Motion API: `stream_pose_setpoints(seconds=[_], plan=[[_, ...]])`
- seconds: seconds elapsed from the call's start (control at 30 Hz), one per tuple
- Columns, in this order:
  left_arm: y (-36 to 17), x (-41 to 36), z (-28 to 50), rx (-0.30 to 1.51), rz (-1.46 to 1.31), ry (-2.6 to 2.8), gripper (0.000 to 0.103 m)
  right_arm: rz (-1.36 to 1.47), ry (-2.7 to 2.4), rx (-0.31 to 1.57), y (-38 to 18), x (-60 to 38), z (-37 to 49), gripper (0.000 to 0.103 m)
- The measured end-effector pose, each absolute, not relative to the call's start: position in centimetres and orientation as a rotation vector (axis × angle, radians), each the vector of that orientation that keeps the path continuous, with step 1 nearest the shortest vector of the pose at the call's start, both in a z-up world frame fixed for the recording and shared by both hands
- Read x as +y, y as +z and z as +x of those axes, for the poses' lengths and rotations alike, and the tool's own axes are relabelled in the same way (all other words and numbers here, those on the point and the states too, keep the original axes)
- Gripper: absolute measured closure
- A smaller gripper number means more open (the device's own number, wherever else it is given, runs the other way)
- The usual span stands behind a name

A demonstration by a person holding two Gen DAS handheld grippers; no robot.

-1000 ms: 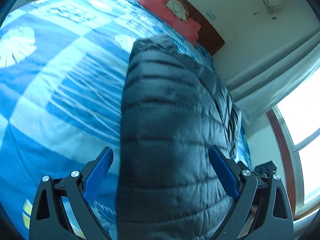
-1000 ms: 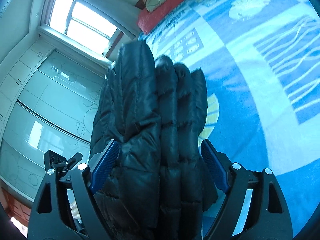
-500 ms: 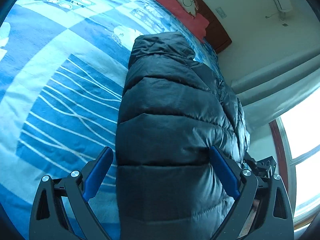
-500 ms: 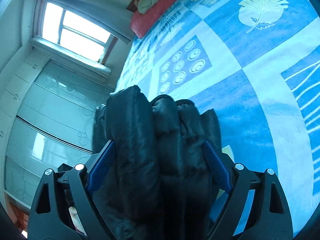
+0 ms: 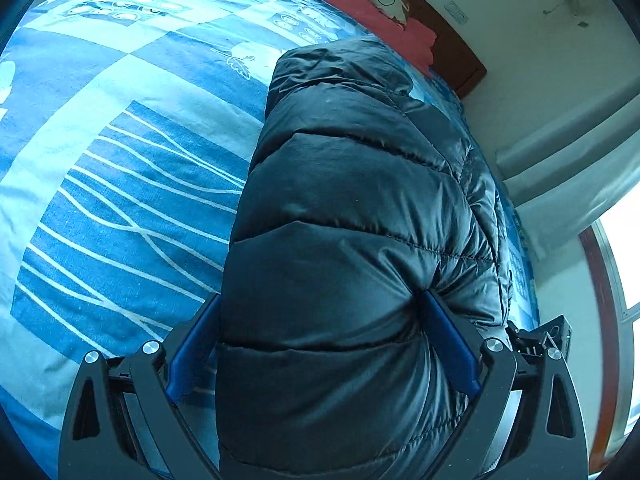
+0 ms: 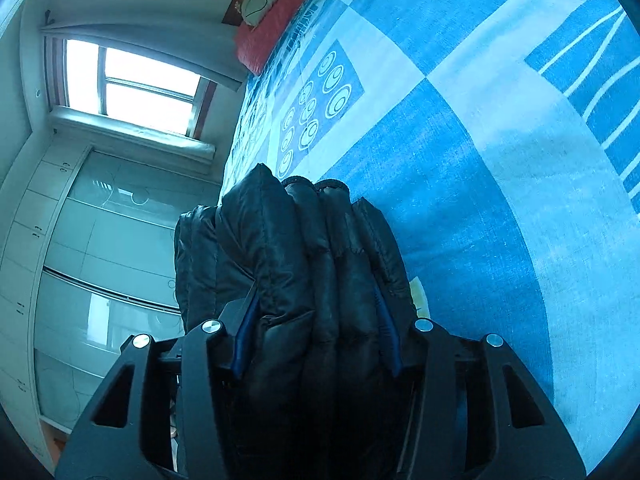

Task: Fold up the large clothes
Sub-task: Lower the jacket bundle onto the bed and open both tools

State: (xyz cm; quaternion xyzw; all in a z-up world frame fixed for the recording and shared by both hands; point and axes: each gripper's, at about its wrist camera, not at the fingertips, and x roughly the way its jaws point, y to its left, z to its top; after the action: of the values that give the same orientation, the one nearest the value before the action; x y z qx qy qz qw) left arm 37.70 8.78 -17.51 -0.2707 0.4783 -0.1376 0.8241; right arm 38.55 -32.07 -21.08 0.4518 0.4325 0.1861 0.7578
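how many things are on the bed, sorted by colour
black: 1, the puffer jacket, gripped by the left gripper and the right gripper, whose jaws are closing on its folded layers
red: 1, the pillow
total: 2 on the blue bedspread

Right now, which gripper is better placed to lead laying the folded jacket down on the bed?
Left. The left gripper spans the puffer jacket broadside over the bedspread; the right gripper is closing on stacked edges.
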Motion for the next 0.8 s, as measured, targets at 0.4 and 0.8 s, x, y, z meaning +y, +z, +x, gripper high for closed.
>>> stream_pose_setpoints(seconds=[0.4, 0.8], plan=[[-16.1, 8.8, 38.7, 1.034, -0.532, -0.291, 0.007, 0.989, 0.403, 0.933, -20.0, -32.3, 38.4, 0.042], [-13.6, 8.3, 37.4, 0.980, -0.424, -0.251, 0.008, 0.916, 0.332, 0.879, -18.2, -32.8, 35.2, 0.032]])
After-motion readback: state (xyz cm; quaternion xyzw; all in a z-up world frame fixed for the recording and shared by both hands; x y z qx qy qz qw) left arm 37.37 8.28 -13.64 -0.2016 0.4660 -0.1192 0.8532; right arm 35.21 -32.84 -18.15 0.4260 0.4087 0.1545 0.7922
